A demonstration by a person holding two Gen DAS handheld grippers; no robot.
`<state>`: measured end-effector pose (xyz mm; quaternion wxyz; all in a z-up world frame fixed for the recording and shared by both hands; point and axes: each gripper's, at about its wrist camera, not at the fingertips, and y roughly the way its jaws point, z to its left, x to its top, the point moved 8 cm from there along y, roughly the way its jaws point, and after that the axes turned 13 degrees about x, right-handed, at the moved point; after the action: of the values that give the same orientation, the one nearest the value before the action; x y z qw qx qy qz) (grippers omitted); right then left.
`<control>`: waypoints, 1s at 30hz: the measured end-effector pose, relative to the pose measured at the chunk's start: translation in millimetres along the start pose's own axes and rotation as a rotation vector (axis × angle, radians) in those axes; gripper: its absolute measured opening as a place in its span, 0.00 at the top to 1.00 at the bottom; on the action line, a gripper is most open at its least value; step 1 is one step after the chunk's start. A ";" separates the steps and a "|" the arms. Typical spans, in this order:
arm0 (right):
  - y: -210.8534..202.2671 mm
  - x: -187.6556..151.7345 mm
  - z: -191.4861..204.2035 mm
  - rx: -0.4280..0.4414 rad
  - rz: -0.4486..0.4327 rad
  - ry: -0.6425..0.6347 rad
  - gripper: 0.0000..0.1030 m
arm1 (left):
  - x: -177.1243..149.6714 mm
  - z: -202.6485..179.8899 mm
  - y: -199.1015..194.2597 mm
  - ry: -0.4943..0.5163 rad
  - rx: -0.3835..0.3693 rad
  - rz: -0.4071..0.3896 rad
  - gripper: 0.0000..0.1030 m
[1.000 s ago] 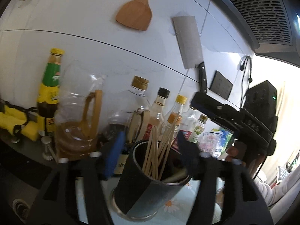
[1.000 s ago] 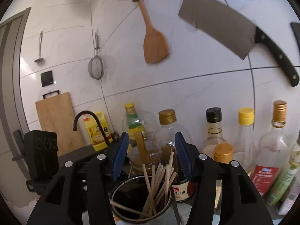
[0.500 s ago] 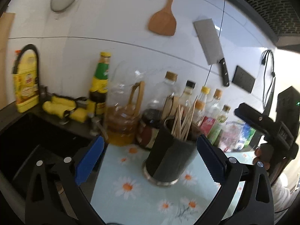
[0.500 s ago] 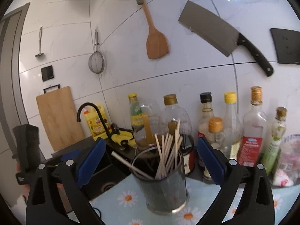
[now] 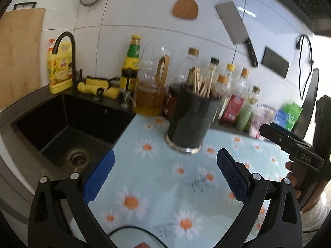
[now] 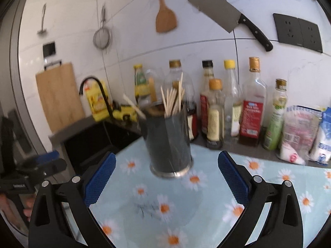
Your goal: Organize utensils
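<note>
Two open claws (image 5: 164, 161) (image 6: 166, 162), chopstick holder (image 6: 168, 142) standing beyond both

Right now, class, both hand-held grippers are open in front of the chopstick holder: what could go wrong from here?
1. The chopstick holder is tall and stands on a wrinkled daisy-print mat; a nudge could tip it.
2. One chopstick leans out sideways and could snag or be knocked out.
3. Glass bottles crowd close behind; a push backwards may topple them.

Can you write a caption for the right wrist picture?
Open right gripper facing a dark holder of chopsticks on daisy cloth.
</note>
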<state>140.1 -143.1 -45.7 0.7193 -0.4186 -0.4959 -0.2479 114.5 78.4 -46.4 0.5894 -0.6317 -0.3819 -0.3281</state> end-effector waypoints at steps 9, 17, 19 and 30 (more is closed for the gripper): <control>-41.1 -51.8 10.4 0.018 0.093 0.069 0.08 | -48.7 -23.6 -44.0 -0.041 0.128 0.009 0.06; -78.4 -86.2 8.4 -0.079 0.131 0.084 0.08 | -84.2 -49.5 -69.5 0.000 0.164 0.064 0.06; -83.1 -91.0 8.8 -0.092 0.135 0.070 0.08 | -88.7 -55.7 -71.6 0.003 0.147 0.083 0.06; -94.0 -91.2 9.8 -0.087 0.115 0.048 0.08 | -93.9 -69.1 -74.8 -0.017 0.131 0.127 0.06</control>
<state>27.4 -189.6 -94.7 0.7253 -0.4710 -0.4423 -0.2375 5.7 1.7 -84.4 0.6460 -0.6174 -0.3668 -0.2588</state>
